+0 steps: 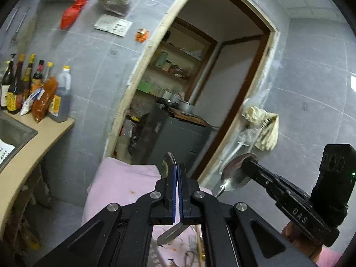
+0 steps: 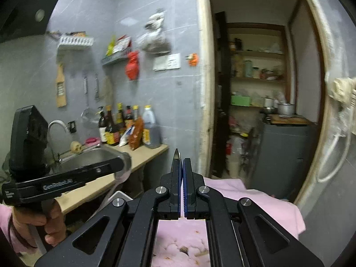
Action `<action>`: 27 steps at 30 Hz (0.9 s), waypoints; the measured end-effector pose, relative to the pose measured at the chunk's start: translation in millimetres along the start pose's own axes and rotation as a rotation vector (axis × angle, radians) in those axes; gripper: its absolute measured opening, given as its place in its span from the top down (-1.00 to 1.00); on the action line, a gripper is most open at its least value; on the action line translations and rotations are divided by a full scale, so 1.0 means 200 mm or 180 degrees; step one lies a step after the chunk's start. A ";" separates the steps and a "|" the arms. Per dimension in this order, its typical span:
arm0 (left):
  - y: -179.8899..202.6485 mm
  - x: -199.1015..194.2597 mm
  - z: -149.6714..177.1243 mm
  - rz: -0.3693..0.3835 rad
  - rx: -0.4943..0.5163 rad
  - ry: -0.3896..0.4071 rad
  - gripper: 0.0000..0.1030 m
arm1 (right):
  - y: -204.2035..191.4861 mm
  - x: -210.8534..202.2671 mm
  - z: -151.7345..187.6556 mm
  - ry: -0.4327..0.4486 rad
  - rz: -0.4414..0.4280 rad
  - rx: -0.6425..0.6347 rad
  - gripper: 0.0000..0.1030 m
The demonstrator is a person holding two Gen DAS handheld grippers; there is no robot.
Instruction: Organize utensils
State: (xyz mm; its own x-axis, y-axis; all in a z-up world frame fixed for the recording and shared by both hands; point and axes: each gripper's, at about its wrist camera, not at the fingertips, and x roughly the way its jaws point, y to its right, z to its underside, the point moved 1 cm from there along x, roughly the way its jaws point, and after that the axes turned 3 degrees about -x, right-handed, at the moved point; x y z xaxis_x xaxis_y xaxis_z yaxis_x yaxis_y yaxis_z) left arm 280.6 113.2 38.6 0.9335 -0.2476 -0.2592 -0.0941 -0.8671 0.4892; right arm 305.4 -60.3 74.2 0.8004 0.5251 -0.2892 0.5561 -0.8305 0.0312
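A: While you hold both grippers up toward the doorway [image 1: 213,71], what does your left gripper [image 1: 177,169] have?

B: Your left gripper is clamped on a spoon [image 1: 167,164]. Its bowl stands edge-on just above the fingertips, and the handle runs back between the pads and out below them, over the pink cloth [image 1: 124,184].

A: And your right gripper [image 2: 183,163]?

B: It is clamped on a second spoon [image 1: 235,175]. From your left gripper, that one's bowl shows to the right, pinched at the fingertips. From your right gripper's own view only a thin metal edge shows above the left pad.

A: What else is around?

B: Bottles [image 2: 124,124] stand on the counter [image 2: 153,153] beside the sink [image 2: 93,158], to the left of your right gripper.
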 end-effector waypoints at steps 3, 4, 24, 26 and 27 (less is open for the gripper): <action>-0.06 0.02 0.04 0.0037 -0.0084 0.0007 0.96 | -0.09 0.08 0.03 -0.0107 -0.0109 -0.0099 0.97; -0.09 0.03 0.05 0.0051 -0.0124 0.0000 0.96 | -0.11 0.10 0.04 -0.0137 -0.0135 -0.0118 0.97; -0.28 0.02 0.24 0.0036 -0.0437 -0.0127 0.95 | -0.22 0.32 0.29 -0.0665 -0.0470 -0.0136 0.96; -0.28 0.01 0.24 0.0024 -0.0418 -0.0175 0.95 | -0.23 0.33 0.30 -0.0704 -0.0544 -0.0101 0.96; -0.28 0.00 0.25 0.0021 -0.0424 -0.0197 0.95 | -0.23 0.34 0.31 -0.0736 -0.0586 -0.0081 0.95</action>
State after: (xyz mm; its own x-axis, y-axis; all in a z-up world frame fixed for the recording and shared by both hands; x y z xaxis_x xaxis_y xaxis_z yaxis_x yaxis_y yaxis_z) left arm 268.2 140.8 -30.2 0.9096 -0.2828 -0.3044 -0.0497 -0.8013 0.5961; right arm 319.3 2.4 -6.1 0.6148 0.6079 -0.5026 0.6951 -0.7187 -0.0191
